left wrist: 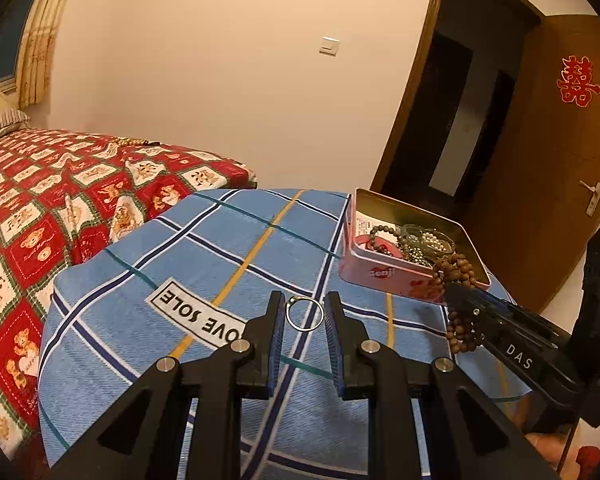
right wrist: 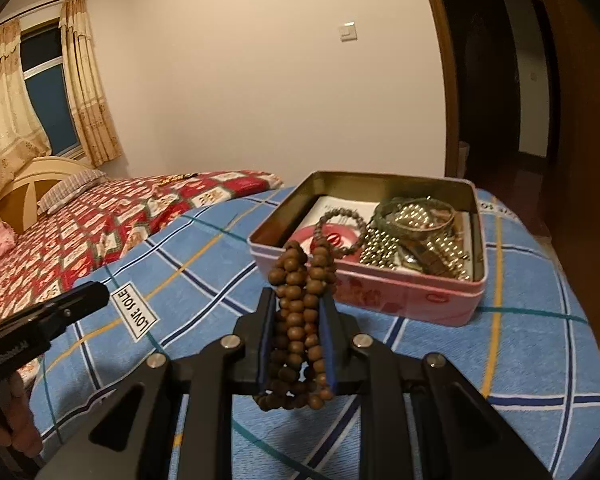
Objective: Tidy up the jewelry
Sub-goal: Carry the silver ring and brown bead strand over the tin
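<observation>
Right wrist view: right gripper (right wrist: 298, 308) jaws clamp the wooden bead strand (right wrist: 300, 304); left gripper (left wrist: 304, 316) jaws pinch the ring (left wrist: 305, 313) — lower both fully inside the tin (right wrist: 380, 300) at centre frame before letting go

One ring (left wrist: 305, 313) — one tin (right wrist: 384, 280)

light: warm, dim indoor (night window) | edges: fisheye bend, dark corners | blur: slight
</observation>
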`<state>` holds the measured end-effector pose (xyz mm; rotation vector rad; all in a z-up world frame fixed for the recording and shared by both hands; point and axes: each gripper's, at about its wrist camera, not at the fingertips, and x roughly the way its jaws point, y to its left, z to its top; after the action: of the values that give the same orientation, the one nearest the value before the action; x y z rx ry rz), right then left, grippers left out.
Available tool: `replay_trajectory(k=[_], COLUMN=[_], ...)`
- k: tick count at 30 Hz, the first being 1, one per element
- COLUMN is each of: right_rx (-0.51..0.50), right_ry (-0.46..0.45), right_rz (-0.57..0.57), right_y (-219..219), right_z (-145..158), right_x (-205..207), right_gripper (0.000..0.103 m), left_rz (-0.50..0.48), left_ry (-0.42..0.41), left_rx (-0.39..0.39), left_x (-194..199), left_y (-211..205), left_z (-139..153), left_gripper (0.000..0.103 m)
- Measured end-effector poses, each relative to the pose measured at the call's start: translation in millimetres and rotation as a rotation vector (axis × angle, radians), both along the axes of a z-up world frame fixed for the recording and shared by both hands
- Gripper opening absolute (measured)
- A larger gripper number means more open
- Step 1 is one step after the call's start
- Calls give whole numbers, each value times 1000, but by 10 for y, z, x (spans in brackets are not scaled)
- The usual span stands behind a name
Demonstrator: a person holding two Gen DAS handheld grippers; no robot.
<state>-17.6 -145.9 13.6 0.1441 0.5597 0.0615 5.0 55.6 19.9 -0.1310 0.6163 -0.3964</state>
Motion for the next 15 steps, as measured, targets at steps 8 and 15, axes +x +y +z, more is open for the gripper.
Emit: replay_trajectory(k=[8, 15], right_rx=[-24, -18], right_ry=[-25, -39], right_rz=[-38, -74], right_y=[-56, -152], right_z=[38, 62], right_x=[-26, -51], right_gripper=[24, 24], left_rz=[-26, -62], left_ry=[-11, -26], left_rx=[95, 107], left_x=[10, 19], left_y=[-345, -575], left_z=[31, 93], left_gripper=[20, 20])
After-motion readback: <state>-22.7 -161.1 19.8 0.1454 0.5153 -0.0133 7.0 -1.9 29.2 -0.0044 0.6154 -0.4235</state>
